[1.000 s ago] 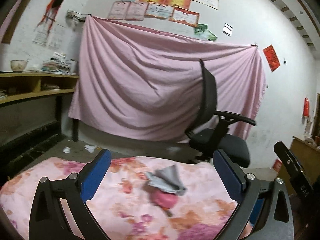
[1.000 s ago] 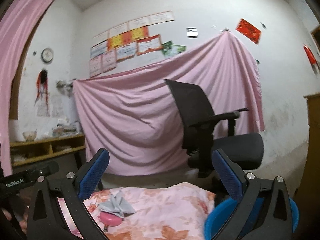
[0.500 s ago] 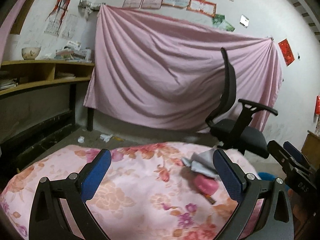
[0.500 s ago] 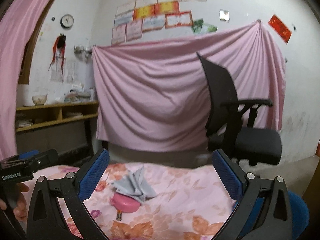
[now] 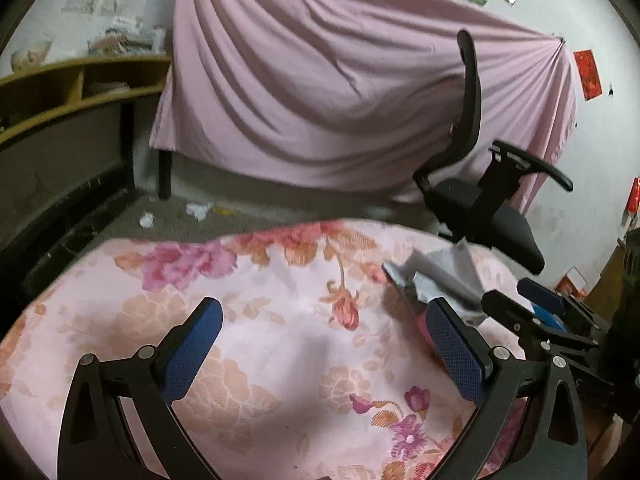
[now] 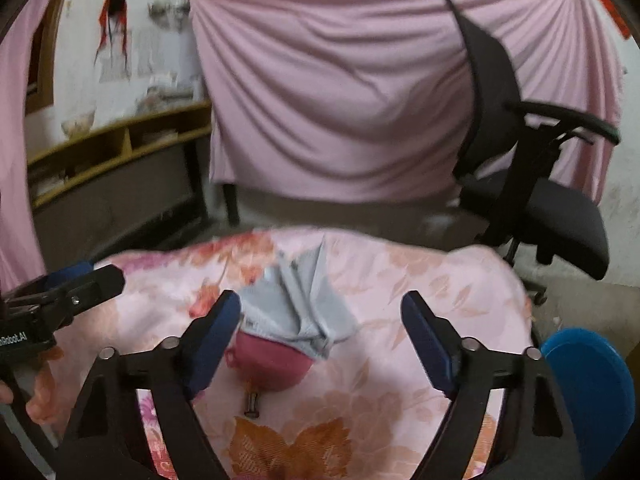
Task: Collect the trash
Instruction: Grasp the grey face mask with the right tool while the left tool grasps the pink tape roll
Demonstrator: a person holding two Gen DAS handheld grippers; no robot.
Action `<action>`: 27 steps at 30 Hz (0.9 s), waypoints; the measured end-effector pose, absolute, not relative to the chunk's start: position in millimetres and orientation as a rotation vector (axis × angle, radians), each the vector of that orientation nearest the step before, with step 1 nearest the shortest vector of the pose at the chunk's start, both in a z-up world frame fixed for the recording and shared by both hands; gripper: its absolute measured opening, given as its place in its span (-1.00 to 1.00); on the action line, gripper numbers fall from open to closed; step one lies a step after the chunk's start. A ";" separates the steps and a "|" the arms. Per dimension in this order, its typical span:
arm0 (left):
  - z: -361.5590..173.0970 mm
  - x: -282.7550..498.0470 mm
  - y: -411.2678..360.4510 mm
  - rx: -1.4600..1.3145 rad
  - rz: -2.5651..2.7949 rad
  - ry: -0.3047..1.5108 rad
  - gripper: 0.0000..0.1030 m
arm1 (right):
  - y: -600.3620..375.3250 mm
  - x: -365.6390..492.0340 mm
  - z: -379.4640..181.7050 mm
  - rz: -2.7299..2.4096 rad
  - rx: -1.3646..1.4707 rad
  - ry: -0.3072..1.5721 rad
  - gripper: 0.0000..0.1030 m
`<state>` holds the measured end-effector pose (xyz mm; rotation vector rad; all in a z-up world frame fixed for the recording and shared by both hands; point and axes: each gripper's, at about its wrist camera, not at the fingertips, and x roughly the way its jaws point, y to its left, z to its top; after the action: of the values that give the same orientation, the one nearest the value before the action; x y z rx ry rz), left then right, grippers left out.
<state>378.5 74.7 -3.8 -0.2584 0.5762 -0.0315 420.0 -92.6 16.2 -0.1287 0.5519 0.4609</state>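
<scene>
2 grippers hovering over floral tablecloth (image 6: 420, 280). Right gripper (image 6: 320, 336) closing in on gray crumpled wrapper (image 6: 296, 304) lying atop pink round object (image 6: 272, 364); jaws just narrowing, still clear of it, nothing pinched. Left gripper (image 5: 320, 344) spread wide, empty, wrapper (image 5: 436, 276) beside its right finger. Step: approaching first trash piece. Next move likely needing descent, squeezing wrapper only. Blue bin (image 6: 588, 392) waiting near right.

Dim indoor light, flat and cool, source not visible. Both fisheye views bow hard at the edges, corners vignetted black. Motion blur throughout; the grey cloth (image 6: 298, 312) and pink drape (image 5: 340, 92) smear. A soft shadow lies on the floral cover (image 5: 304, 356). No glare.
</scene>
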 end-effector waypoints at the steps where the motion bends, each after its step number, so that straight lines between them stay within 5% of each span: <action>1: -6.8 382.3 73.4 -0.259 -0.041 0.596 0.94 | -92.3 421.8 14.8 0.462 -0.129 0.565 0.50; 6: -12.4 392.8 68.3 -0.255 -0.075 0.652 0.92 | -90.3 437.2 2.7 0.467 -0.112 0.666 0.23; 11: -12.5 395.6 58.1 -0.220 -0.119 0.658 0.92 | -97.8 442.3 1.0 0.484 -0.071 0.699 -0.63; 13: -10.9 394.8 49.4 -0.184 -0.139 0.659 0.92 | -101.2 440.0 2.7 0.486 -0.063 0.698 -0.76; 27: -18.4 430.1 -13.9 -0.069 -0.298 0.764 0.70 | -150.6 440.8 7.9 0.427 0.009 0.691 -0.85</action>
<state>430.1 -13.9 -18.4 -0.0689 0.7639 -0.2977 440.8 -150.6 7.9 0.0095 0.6912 0.4269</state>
